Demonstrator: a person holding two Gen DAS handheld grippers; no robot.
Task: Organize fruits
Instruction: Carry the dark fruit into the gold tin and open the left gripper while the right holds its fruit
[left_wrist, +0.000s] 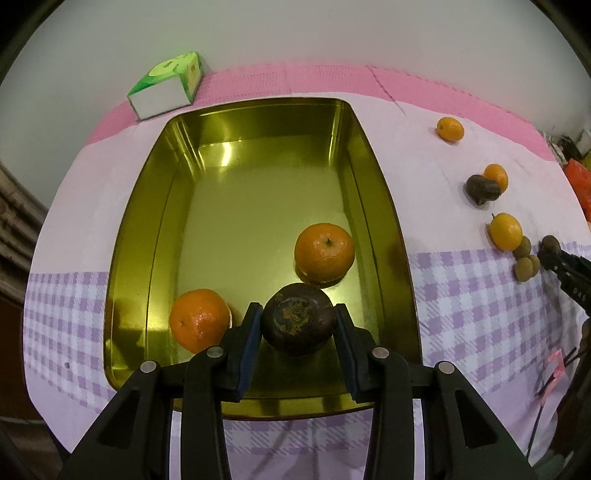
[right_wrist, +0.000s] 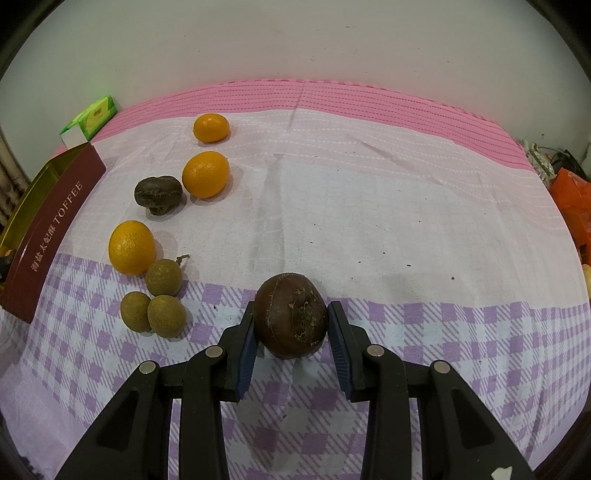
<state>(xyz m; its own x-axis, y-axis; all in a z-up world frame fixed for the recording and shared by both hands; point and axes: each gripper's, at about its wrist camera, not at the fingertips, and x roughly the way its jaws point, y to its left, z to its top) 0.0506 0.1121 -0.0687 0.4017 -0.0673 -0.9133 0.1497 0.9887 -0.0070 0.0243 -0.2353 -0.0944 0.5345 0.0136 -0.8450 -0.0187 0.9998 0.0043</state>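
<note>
Left hand-held gripper clamps dark fruit over tin, oranges at 12 and 9. Right hand-held gripper pinches chestnut.

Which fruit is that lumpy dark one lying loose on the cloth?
Start at the toffee tin on the left. Right of it, on the cloth, oranges run in a column. The lumpy dark fruit touches the middle one, alone misshapen and stalked.
</note>
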